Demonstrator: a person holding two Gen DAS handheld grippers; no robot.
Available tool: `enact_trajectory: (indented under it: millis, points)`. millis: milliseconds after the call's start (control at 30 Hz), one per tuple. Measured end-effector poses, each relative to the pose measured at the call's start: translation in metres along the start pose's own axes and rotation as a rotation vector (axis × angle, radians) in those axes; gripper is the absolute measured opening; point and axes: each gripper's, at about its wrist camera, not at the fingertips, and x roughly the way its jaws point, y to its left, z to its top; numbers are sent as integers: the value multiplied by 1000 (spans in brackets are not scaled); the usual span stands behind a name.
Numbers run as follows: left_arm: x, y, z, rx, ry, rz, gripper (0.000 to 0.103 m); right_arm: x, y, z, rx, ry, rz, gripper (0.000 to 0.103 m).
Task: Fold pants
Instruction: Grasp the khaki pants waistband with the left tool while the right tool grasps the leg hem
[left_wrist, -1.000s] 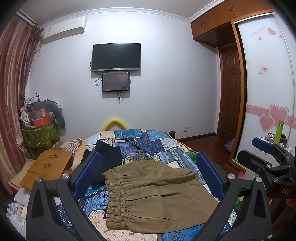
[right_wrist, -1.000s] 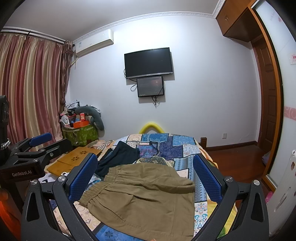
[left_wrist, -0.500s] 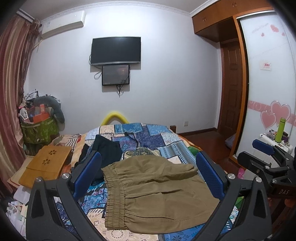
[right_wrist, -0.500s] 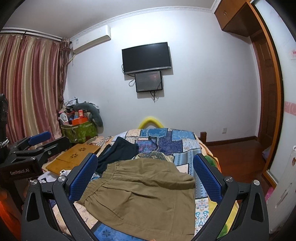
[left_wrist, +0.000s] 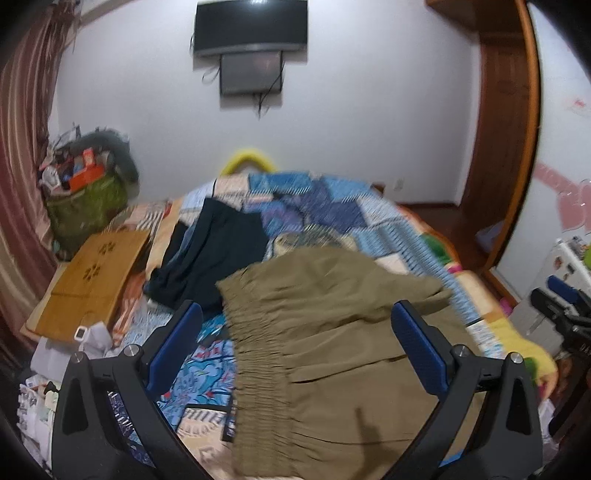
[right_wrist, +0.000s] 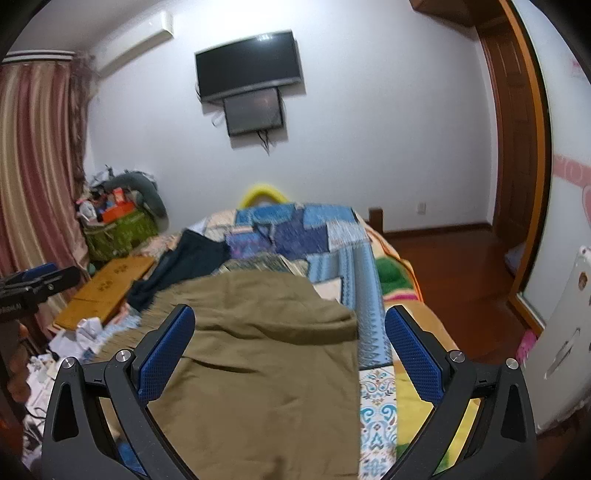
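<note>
Olive, soft and limp, the pants (left_wrist: 332, 343) lie just ahead of both wide-open, empty hand-held grippers, left (left_wrist: 295, 354) and right (right_wrist: 284, 354); pinch the gathered waistband (left_wrist: 255, 354).

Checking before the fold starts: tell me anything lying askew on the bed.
The olive pants lie askew, the far part bunched into a ridge. A dark garment lies crumpled beside them on the quilt.

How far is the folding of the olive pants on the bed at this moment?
Early stage. Done: the olive-green pants with the elastic waistband lie spread on the blue patchwork quilt, one part perhaps already doubled over. In hand: nothing; the left tongs and the right tongs are open above the cloth. Left: gripping and making the remaining folds.
</note>
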Motion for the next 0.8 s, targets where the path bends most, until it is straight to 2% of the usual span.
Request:
enact_trajectory:
  millis: [133,300,433,633,667,800]
  points:
    - [46,21,-1,-11,100,17,103,31,-22,-6,27,99,2,92]
    - [94,47,-8,-25,213,36,103,71,-48,-15,71,230,20,85]
    - [127,62,-14,-18,312,50,95,98,-58,-21,59,325,28,77]
    - [167,61,-26,41,464,15,91,130,-65,-30,33,443,76,64]
    - [172,60,-28,51,481,8,91,135,-65,-30,25,456,83,63]
    - [186,60,-32,51,513,-31,91,156,-66,-34,-4,518,90,50]
